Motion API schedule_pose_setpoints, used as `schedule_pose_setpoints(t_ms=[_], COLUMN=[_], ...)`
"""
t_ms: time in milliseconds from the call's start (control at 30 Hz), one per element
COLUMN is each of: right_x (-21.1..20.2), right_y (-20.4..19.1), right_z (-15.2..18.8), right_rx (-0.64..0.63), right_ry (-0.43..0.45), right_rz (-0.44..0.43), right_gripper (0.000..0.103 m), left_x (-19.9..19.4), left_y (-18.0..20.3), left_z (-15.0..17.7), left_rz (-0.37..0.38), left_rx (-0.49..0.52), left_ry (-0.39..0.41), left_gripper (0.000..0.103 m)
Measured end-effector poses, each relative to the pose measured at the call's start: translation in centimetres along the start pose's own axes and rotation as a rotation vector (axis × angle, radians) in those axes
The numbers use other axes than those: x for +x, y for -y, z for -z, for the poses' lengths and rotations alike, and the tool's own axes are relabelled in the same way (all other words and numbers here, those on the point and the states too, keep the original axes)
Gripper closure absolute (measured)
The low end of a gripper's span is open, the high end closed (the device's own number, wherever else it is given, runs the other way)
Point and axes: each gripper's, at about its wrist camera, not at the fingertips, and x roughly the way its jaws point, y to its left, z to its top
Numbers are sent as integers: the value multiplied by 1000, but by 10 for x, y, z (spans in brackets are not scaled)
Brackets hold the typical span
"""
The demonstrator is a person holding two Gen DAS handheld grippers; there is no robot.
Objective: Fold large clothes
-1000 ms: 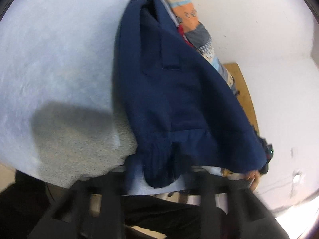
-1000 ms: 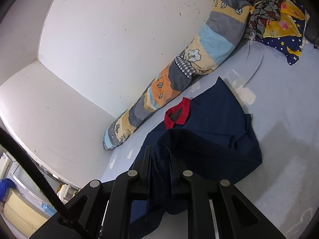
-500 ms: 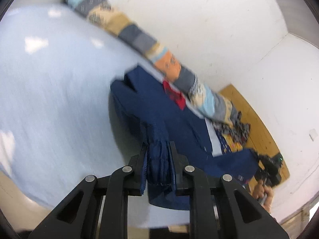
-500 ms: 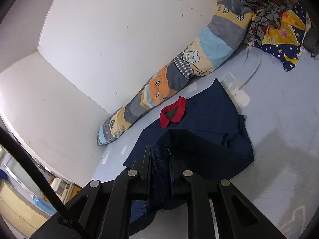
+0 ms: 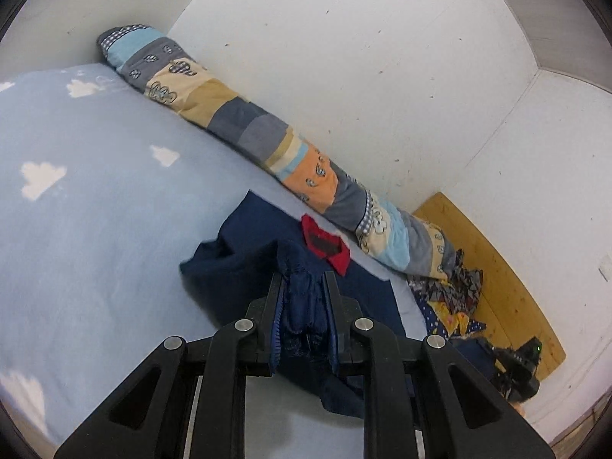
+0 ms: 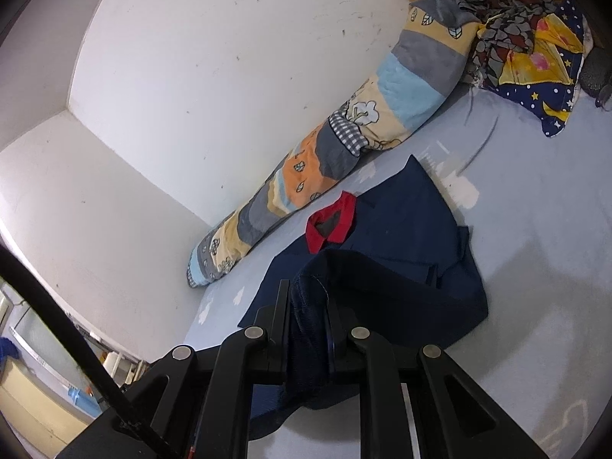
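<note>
Two hand-held grippers are at work over the bed (image 5: 76,206), and each is pinching the same garment. The left hand-held gripper (image 5: 304,298) has a bunched fold of the navy jacket (image 5: 244,264) clamped between its black fingers (image 5: 273,306); its jaws have just been closing, and the cloth fills the narrow gap between them. The right hand-held gripper (image 6: 308,306) is likewise pressed together on a gathered edge of the jacket (image 6: 401,237), the fabric rising in a small hump above its fingers (image 6: 281,310).

From the left wrist view the right hand-held gripper (image 5: 516,367) shows small and dark at the lower right, with part of the person's hand under it (too small to make out how its jaws stand from there).

The jacket lies on the light blue bed sheet (image 6: 535,267), which is printed with white clouds. Its red collar (image 6: 332,222) points toward the wall (image 6: 214,76), and the lower part is lifted off the sheet where the two grips hold it, so the cloth sags between them. Just beyond the collar a long patchwork bolster (image 6: 344,145) in orange, grey, cream and pale blue runs along the wall. At the bolster's far end, well apart from the jacket, sits a heap of patterned clothes (image 6: 524,49), yellow and starry blue among them, against a wooden headboard (image 5: 493,264).
</note>
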Motion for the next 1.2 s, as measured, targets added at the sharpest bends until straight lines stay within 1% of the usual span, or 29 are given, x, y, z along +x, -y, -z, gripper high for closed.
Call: schedule_pose_setpoints(t_ms=[133,300,400,467,500,533,600,667,733,833,900,1000,1033,1067,1100,1133,1167,1200], right_x=[9,41,65,93,102,120,145,176,206,240,262,284,291,295,298,299,296,288], right_y=[1,8,17,30,34,43,54,67,77,93,108,138,153,162,173,180,184,187], right_z=[-19,-56,-76,-94,-98,-107,-119,-135,-148,-158,-162,-166,-168,-169,-170,-172,-174,-178], right_rx=[-1,-9,-9,4,9,18,29,43,47,63,85,187,244,284,336,376,387,386], right_ry=[0,-12,-19,-35,-42,-55,-73,-87,-103,-121,-135,-154,-158,-161,-164,-159,-138,-93], right_rz=[19,53,74,99,106,120,138,160,187,227,263,287,299,300,297,292,296,311], right_gripper=[88,88,88,88,88,88,88,88,88,88,88,87,86,84,78,64,55,40], left_x=[29,82,129,160,183,203,236,284,320,373,397,423,430,436,441,444,447,447], left_y=[11,19,22,24,23,21,15,3,-6,-27,-36,-46,-50,-53,-56,-59,-63,-66], left_z=[-26,-61,-82,-93,-101,-107,-115,-125,-129,-131,-131,-130,-129,-129,-129,-130,-133,-136], left_rz=[-12,-27,-49,-69,-80,-90,-115,-144,-173,-223,-251,-269,-274,-277,-281,-287,-289,-285], left_rx=[19,36,67,83,84,84,80,64,60,48,43,34,31,29,24,18,-2,-18], left_ry=[0,-12,-31,-47,-61,-76,-91,-127,-152,-187,-193,-207,-212,-214,-217,-226,-237,-240], left_gripper=[85,85,85,85,85,85,85,85,85,85,85,85,85,85,85,85,82,73])
